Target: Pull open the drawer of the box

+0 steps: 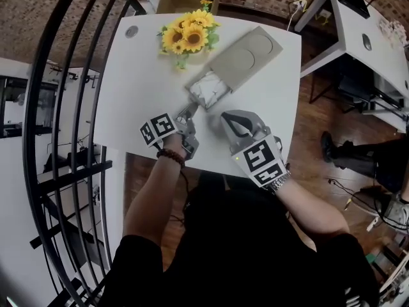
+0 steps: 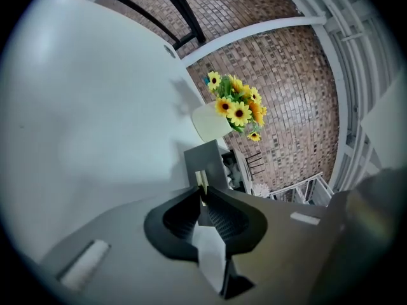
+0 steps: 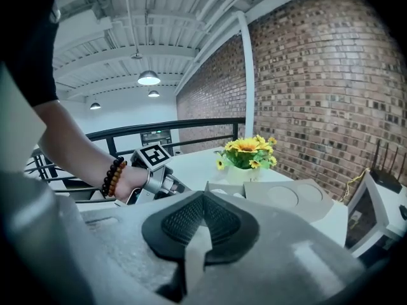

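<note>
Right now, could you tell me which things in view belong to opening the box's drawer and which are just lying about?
In the job:
- box
- drawer, partly out
- left gripper, shut on the drawer's front tab

Not in it:
- sunflowers beside the box
- right gripper, shut on nothing
- white table, only the support
</note>
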A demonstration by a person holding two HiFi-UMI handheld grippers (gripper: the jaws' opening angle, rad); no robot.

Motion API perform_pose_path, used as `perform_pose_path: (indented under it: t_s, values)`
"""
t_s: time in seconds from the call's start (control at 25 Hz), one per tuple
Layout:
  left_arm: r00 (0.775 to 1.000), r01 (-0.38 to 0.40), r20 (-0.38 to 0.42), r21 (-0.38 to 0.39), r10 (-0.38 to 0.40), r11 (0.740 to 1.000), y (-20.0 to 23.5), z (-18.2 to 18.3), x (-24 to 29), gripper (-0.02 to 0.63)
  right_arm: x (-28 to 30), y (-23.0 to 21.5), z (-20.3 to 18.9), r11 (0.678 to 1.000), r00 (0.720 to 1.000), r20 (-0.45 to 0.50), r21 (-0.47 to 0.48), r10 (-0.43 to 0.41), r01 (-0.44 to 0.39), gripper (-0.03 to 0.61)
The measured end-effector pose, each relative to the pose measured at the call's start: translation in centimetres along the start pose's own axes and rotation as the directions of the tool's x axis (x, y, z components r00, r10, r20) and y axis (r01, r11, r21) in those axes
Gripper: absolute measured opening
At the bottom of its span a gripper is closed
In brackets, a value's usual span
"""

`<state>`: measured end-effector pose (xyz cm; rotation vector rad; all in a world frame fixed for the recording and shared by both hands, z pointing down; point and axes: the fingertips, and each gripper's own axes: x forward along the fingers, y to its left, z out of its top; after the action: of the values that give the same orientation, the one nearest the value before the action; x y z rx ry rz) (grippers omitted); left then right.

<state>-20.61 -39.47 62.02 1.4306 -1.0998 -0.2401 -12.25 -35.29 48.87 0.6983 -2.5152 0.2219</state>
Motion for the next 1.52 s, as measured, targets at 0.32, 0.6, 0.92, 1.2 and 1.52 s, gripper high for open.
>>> perform_pose_path:
  t_s: [0.32,0.6,0.92,1.2,1.52]
  values:
    - [0.999,-0.04,0.03,-0.004,0.04,0.999,1.0,0.0,-2.2,0.049,-0.3,1.1,0.4,0.999,0.999,0.01,-0.017,0.03,-0.03,-0.008]
    - [0.996,-0.074,0.048,-0.008,0.074,0.997,2.1,0.0,-4.0,0.047,-0.5,1.8,0.6,0.999,0.999,0.019,-0.025,0.044,-0.044,-0.008]
    - [0.994,-0.09,0.059,-0.011,0.091,0.996,2.9,0.1,-4.5,0.044,-0.4,1.9,0.5,0.998,0.998,0.023,-0.027,0.053,-0.053,-0.009]
    - [0.993,-0.106,0.054,0.006,0.105,0.994,3.3,0.1,-4.5,0.049,-0.6,1.8,0.3,0.999,0.999,0.028,-0.024,0.046,-0.045,-0.009]
    - [0.976,-0.193,0.106,0.029,0.189,0.981,4.4,0.4,-6.3,0.086,-1.7,1.8,0.3,0.999,0.998,0.045,-0.027,0.042,-0.041,-0.008]
